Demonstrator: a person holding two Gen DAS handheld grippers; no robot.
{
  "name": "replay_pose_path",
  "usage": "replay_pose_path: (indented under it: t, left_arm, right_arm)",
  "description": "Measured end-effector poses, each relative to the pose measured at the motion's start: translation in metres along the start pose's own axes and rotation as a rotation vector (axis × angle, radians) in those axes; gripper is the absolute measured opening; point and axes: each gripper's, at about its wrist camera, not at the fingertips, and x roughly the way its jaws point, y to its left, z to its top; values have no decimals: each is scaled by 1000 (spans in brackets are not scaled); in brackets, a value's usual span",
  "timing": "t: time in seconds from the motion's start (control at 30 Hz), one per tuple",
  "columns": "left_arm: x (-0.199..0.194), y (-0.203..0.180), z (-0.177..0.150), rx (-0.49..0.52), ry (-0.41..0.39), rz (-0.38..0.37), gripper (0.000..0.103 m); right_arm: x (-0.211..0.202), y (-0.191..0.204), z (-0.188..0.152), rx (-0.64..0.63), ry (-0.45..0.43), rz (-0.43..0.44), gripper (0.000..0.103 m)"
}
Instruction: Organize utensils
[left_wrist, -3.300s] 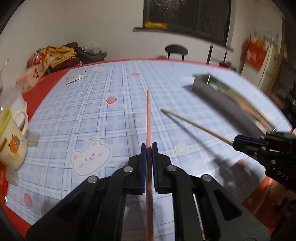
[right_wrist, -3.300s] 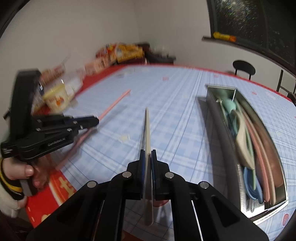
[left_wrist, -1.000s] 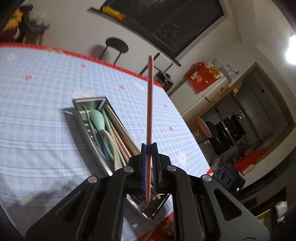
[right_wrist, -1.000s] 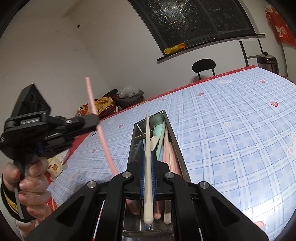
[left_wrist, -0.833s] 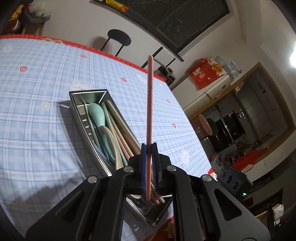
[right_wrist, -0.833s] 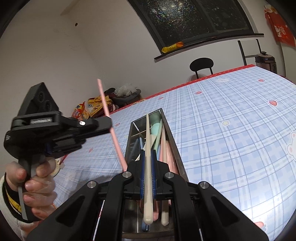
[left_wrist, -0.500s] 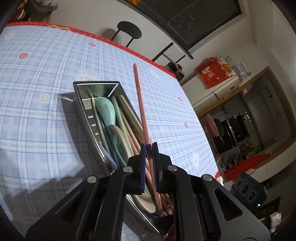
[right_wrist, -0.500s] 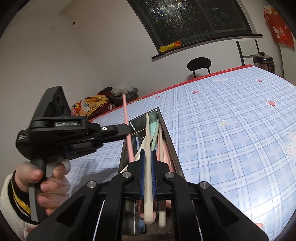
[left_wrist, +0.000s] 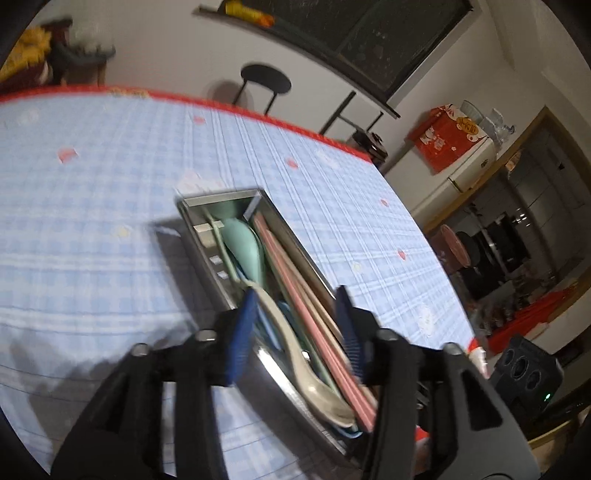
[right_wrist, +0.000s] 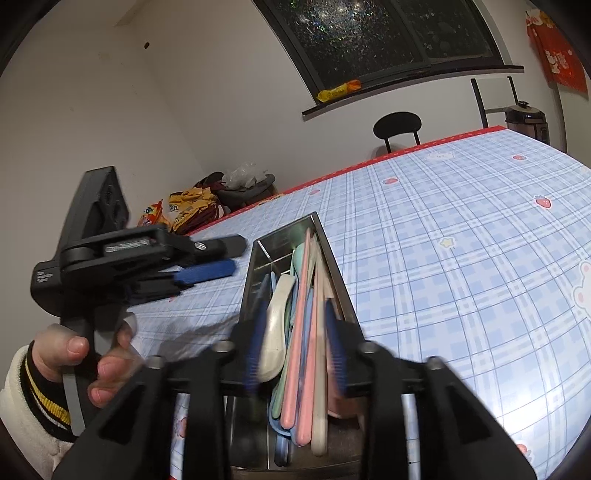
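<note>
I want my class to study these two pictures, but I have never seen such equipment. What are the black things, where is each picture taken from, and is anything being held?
No robot: a person holds a black hand-held gripper in each hand, with a camera looking forward along its jaws. One picture looks out from the left gripper, the other from the right gripper, which also sees the left one from the side. Below both, on the blue checked tablecloth, stands a long steel tray holding pastel spoons and chopsticks, among them a pink chopstick and a beige chopstick. Both jaws have just been opening and stand apart: nothing is gripped, and the chopsticks lie in the tray.
</note>
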Motion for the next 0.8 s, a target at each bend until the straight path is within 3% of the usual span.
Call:
replay_pose_path:
  t: [0.17,0.33,0.5,0.63,0.8]
  left_arm:
    - [-41,-4,0,77,-101,109,85]
    - [-80,-5,-3,138,-177,200,95]
    - [-125,-10,-12,204,-277,308,97]
    - [-158,-22,-19,271,-357,381,97]
    - [-195,-41,-33,326,-440,429,97]
  right_arm:
    - [-7,-3,-1,8,-22,-3,69]
    - [-13,1,1,0,-34,-52,97]
    - [-20,17,11,-57,11,-183,97]
    - [-46,39,27,-129,-21,-251,97]
    - [-87,69,48,-211,-70,-400,97]
